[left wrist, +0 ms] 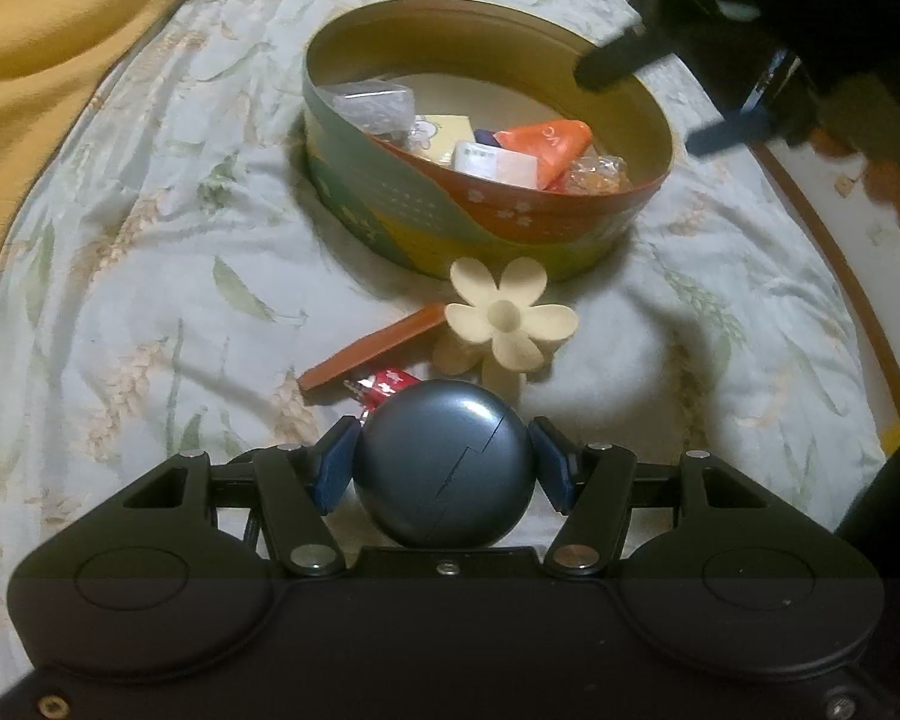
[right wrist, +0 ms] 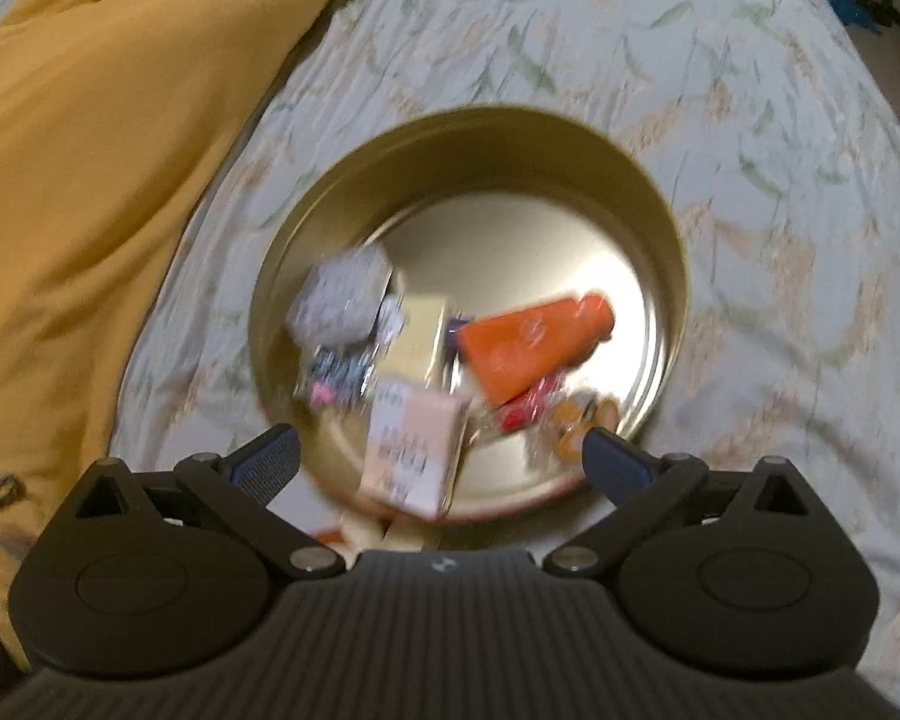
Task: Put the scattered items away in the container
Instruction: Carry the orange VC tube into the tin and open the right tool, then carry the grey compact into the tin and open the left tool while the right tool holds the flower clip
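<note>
The left gripper (left wrist: 444, 468) has its jaws closed on a round blue case (left wrist: 444, 471), pads on opposite sides so it cannot roll free. The tin (left wrist: 390, 204) sits at twelve o'clock from it on the bed (left wrist: 120, 300). The right gripper (right wrist: 441, 462) hovers over the tin with jaws spread and holding nothing; a small white box (right wrist: 414, 456) lies blurred below it. Left on the bed: one flower clip (left wrist: 504, 324), one orange stick (left wrist: 372, 348), one red wrapper (left wrist: 384, 387). Inside the tin I count about six items.
</note>
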